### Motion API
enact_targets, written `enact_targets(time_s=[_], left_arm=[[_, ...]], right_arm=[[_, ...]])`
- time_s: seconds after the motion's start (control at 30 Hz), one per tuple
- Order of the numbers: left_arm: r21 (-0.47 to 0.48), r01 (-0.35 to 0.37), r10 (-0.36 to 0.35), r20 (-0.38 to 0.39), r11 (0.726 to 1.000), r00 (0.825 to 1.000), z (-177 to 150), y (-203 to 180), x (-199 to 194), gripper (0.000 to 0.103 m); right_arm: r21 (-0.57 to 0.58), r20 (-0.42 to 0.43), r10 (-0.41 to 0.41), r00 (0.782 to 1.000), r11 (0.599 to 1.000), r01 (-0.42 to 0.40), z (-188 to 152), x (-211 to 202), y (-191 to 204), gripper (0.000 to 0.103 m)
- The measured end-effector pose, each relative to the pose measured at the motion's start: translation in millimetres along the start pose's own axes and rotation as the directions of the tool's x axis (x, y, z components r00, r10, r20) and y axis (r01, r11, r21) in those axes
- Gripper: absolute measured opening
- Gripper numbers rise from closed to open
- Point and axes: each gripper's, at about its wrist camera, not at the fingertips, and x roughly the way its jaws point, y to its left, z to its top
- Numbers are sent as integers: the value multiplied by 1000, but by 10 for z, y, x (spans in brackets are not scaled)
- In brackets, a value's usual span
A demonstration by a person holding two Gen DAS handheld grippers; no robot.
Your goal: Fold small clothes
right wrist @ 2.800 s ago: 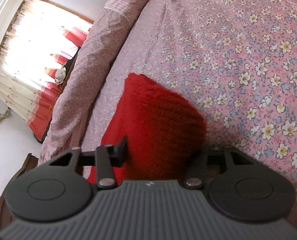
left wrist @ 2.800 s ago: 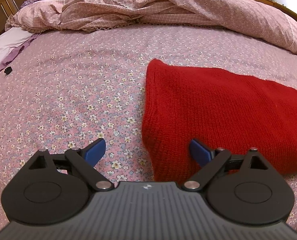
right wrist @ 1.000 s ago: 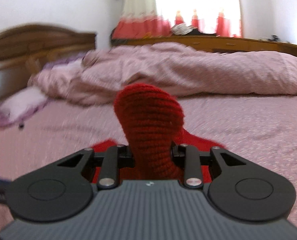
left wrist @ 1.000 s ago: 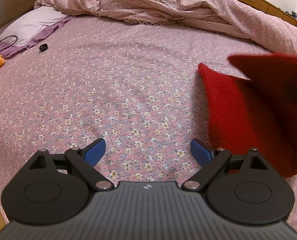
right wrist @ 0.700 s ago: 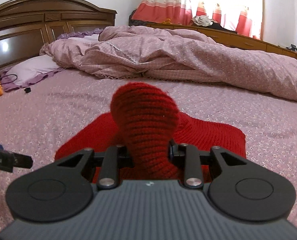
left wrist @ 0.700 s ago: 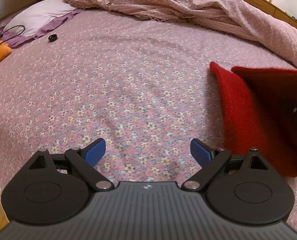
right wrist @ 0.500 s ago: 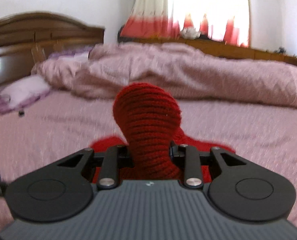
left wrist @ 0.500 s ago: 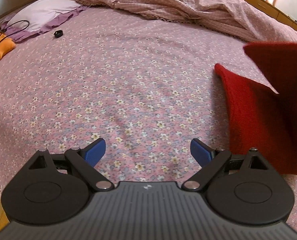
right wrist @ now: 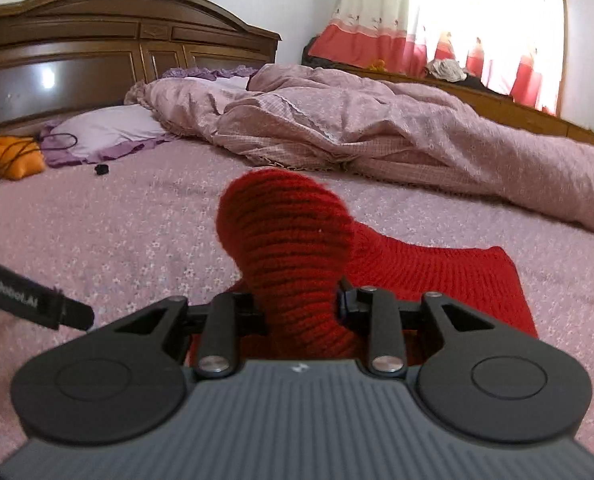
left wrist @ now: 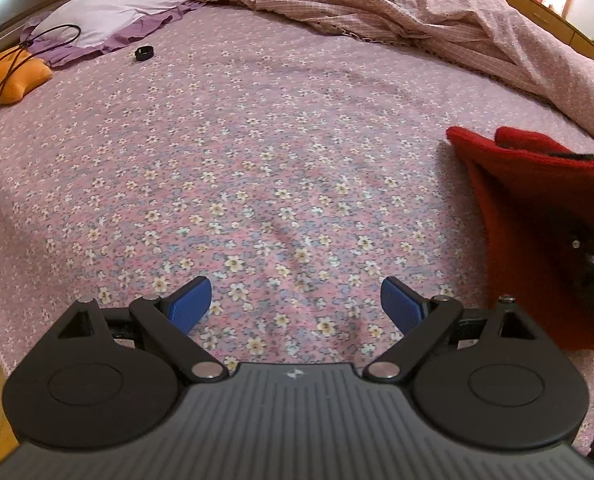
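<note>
Right wrist view: the right gripper (right wrist: 301, 304) pinches a raised fold of the red knit (right wrist: 437, 276), its jaws just easing wider. Left gripper (left wrist: 295, 300) gapes empty over the bedsheet (left wrist: 257, 160).

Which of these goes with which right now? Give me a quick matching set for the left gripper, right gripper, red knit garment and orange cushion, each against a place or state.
Things:
1. left gripper
2. right gripper
3. red knit garment
4. orange cushion

Places or states:
A. partly lifted in a bunch, the rest lying on the floral bedsheet
B. beside the lilac pillow near the headboard
C. open over bare sheet, nothing between its pads
D. closed on a bunch of knit fabric

Pairs: 1-C, 2-D, 3-A, 4-B
</note>
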Motion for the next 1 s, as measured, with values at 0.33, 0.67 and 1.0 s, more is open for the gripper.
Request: enact_targets(time_s=[0.33, 0.67, 1.0], left_arm=[[11, -3, 3, 26, 1000, 1000, 35, -29, -142, 94], [83, 72, -79, 85, 994, 993, 194, -353, -480, 94], [227, 166, -206, 166, 960, 964, 480, -1004, -815, 94]], right_arm=[[139, 6, 70, 998, 988, -70, 77, -225, -129, 50], [280, 12, 152, 988, 948, -149, 181, -667, -405, 58], [374, 5, 49, 999, 926, -47, 84, -930, -897, 60]])
